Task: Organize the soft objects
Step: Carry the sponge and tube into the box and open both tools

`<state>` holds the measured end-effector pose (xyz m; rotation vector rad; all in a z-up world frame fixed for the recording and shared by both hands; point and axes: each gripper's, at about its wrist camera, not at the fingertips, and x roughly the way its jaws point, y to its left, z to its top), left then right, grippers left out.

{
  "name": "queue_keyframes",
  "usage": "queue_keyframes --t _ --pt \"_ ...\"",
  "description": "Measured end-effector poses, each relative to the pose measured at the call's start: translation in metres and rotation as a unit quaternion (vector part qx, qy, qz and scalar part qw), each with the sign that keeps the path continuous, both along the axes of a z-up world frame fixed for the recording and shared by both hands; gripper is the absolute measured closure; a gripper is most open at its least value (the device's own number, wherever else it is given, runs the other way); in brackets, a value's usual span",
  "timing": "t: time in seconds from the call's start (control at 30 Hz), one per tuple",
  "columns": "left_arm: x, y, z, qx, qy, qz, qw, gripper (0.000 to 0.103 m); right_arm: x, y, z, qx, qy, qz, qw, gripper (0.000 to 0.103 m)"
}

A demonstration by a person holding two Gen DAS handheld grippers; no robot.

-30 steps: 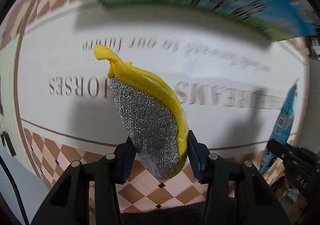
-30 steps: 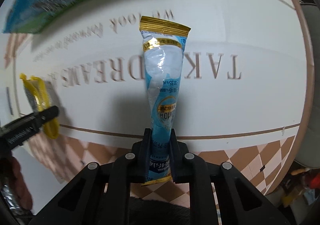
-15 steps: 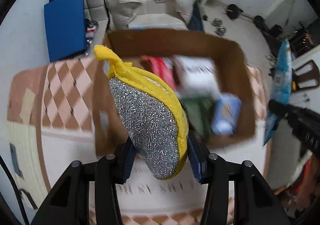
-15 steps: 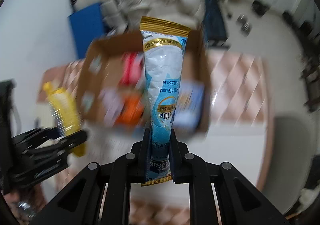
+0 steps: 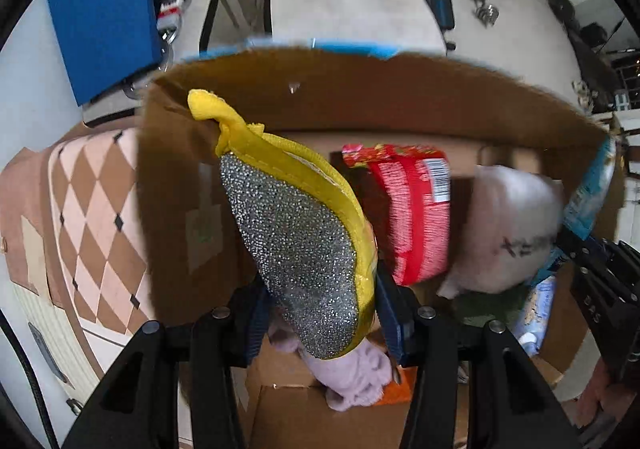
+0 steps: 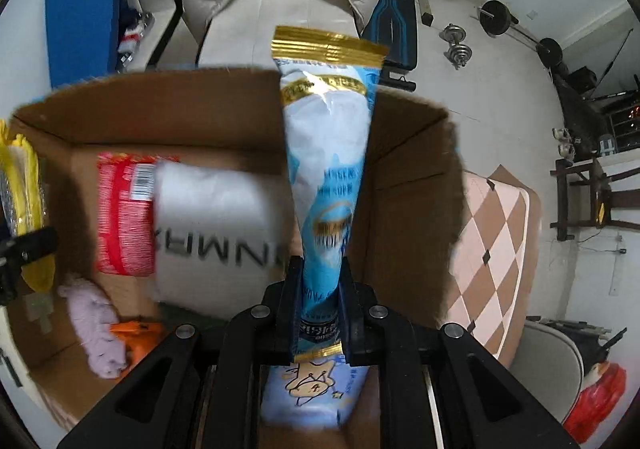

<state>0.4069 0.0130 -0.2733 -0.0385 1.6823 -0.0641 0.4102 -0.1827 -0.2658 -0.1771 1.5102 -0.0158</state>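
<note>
My left gripper (image 5: 320, 309) is shut on a yellow and silver scrubber sponge (image 5: 296, 233), held over the left part of an open cardboard box (image 5: 360, 97). My right gripper (image 6: 320, 309) is shut on a long blue and white pouch with a gold top (image 6: 326, 153), held upright over the right part of the same box (image 6: 160, 105). The sponge also shows at the left edge of the right wrist view (image 6: 24, 201). The pouch shows at the right edge of the left wrist view (image 5: 592, 193).
Inside the box lie a red packet (image 5: 412, 217), a white soft pack (image 6: 216, 225), a lilac cloth (image 6: 96, 333), an orange item (image 6: 140, 333) and a light blue pack (image 6: 316, 393). A checkered mat (image 6: 492, 249) lies under the box. A blue board (image 5: 104, 9) and gym weights (image 6: 456, 45) stand beyond.
Both grippers have swung from facing the lettered mat to over the open box and come closer to it. Each still holds its object.
</note>
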Motion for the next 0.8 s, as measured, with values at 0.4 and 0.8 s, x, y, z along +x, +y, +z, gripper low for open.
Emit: queue_keyframes --t 0.4,0.8 --pt "0.004 -0.011 -0.042 0.005 0.049 0.000 0.9988 0.056 0.017 -0.009 -0.042 0.003 0.058 -0.003 0.998 0.085" --pt "-0.003 -0.011 0.003 -0.017 0.041 0.001 0.9990 0.037 0.027 -0.022 -0.015 0.003 0.052 0.008 0.999 0.036"
